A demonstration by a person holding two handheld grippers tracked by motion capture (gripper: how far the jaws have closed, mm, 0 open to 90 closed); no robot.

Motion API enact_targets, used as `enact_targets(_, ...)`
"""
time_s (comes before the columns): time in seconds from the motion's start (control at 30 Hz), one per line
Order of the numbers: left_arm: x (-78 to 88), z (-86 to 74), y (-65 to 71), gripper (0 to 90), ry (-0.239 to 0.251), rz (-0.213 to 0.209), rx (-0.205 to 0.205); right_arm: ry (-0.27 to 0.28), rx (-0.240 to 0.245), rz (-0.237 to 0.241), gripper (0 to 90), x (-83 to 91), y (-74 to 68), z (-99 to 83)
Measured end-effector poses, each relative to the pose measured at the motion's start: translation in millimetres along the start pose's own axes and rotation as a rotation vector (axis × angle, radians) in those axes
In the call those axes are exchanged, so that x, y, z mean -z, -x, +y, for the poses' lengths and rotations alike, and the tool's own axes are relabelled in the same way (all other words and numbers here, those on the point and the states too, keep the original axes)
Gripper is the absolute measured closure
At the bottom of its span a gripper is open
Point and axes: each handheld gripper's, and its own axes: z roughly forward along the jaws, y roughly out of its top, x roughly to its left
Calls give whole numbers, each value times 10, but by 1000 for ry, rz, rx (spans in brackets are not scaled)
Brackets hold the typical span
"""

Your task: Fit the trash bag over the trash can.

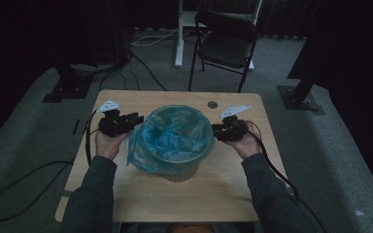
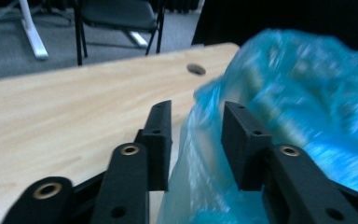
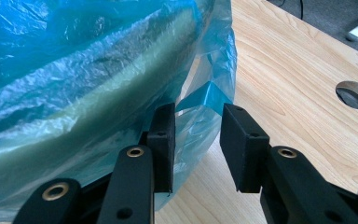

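A grey-green bin [image 1: 182, 172] lined with a blue plastic bag [image 1: 175, 133] stands mid-table. My left gripper [image 1: 138, 119] sits at the bin's left rim. Its jaws are apart, and loose bag film [image 2: 191, 158] hangs in the gap without being pinched. My right gripper [image 1: 216, 130] is at the bin's right rim. Its jaws are also apart, astride a fold of the bag [image 3: 200, 100] where it drapes over the bin's rim [image 3: 98, 107]. The pads [image 3: 240, 140] do not press the film. A hand holds each gripper.
The wooden table [image 1: 175, 199] has a round cable hole [image 1: 212, 104] at the far right. A black folding chair [image 1: 226, 41] stands behind the table. Cables [image 1: 29, 179] trail across the grey floor, and dark stand bases [image 1: 301, 97] flank the table.
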Motion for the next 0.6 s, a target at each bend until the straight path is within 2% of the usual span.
enact_targets(0.1,70,87,43,590,24,-5,-14,2,0,0,654,-3,-2,-6)
enact_targets(0.27,95,212,156,567,21,-44,-66,1,3,0,654,-14,-8,-9)
enact_targets(0.3,95,212,156,566,21,-44,-66,1,3,0,654,-14,-8,-9)
enact_targets(0.4,76,293,265,567,21,-75,-104,-2,0,2,654,-18,-9,-9)
enact_targets(0.6,17,415,444,650,6,-127,-163,0,-4,6,653,-30,-6,-20)
